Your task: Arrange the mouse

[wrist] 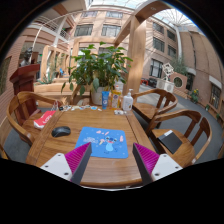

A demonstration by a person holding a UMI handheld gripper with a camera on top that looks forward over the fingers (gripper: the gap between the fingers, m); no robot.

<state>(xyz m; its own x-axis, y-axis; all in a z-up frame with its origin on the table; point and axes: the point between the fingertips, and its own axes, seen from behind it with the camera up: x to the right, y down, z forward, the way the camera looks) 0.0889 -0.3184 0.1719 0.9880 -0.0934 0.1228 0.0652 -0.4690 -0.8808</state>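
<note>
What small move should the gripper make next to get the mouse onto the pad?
Probably swing the open gripper left and forward toward the small black computer mouse. It sits on the round wooden table, left of the blue rectangular mouse pad and off it, beyond the left finger, with nothing held.

- one mouse [61,131]
- one blue mat [103,141]
- one potted plant [100,68]
- two bottles [106,99]
- one round table [110,168]
- four wooden chairs [183,131]

My gripper [110,160] hangs over a round wooden table [100,165], fingers [76,158] apart, nothing between them. Beyond them: blue mouse pad [103,141]; black mouse [61,131] to its left, off the pad; potted plant [100,70]; wooden chairs [180,130].
</note>
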